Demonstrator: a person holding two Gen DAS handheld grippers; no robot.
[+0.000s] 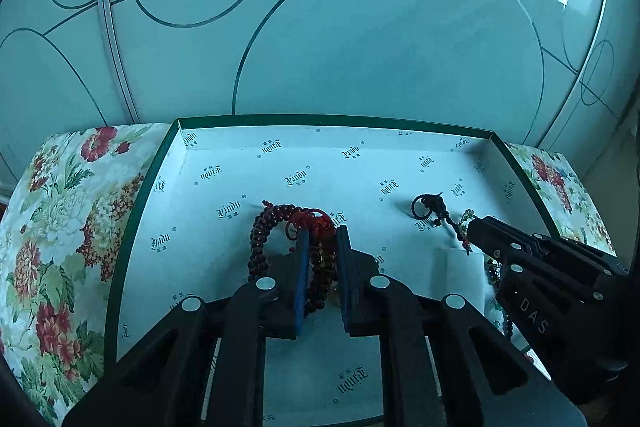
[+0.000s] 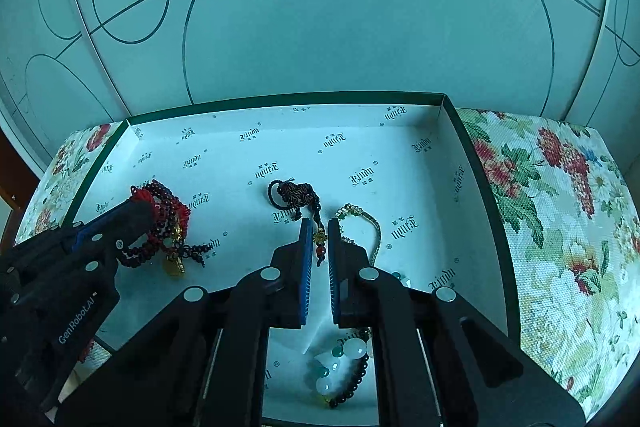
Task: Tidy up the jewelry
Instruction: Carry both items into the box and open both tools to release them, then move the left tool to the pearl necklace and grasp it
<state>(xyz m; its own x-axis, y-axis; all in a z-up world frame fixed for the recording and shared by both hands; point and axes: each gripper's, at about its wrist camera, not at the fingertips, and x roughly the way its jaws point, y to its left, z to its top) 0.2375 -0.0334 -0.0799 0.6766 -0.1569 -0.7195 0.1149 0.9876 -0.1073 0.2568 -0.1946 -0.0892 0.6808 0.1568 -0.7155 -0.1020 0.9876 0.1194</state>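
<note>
A flowered cloth (image 1: 60, 227) covers the surface at nine o'clock, and on it sits a shallow box (image 1: 136, 211) with a dark green rim and a white printed lining.

In the left half of the box, the left gripper (image 1: 322, 239) has its blue-padded jaws closed most of the way around a bundle of dark red beads (image 1: 260, 239) tied with a red cord knot (image 1: 312, 221). The strands run between the pads, so it is grasping the beads. In the right wrist view the same bundle (image 2: 160, 227) lies at nine o'clock with a yellow charm (image 2: 174, 263) at its lower edge.

Near the middle, a dark braided charm (image 2: 294, 193) with a loop lies on the lining; its beaded tail (image 2: 320, 239) trails toward six o'clock into the narrow gap of the right gripper (image 2: 320, 231). Whether the pads actually clench the tail, I cannot tell.

Just beside it at three o'clock lies a thin gold chain (image 2: 370, 227). At six o'clock, under the right gripper, rests a bracelet (image 2: 344, 363) of white, green and dark beads. The cloth (image 2: 560, 227) continues beyond the box's right rim.
</note>
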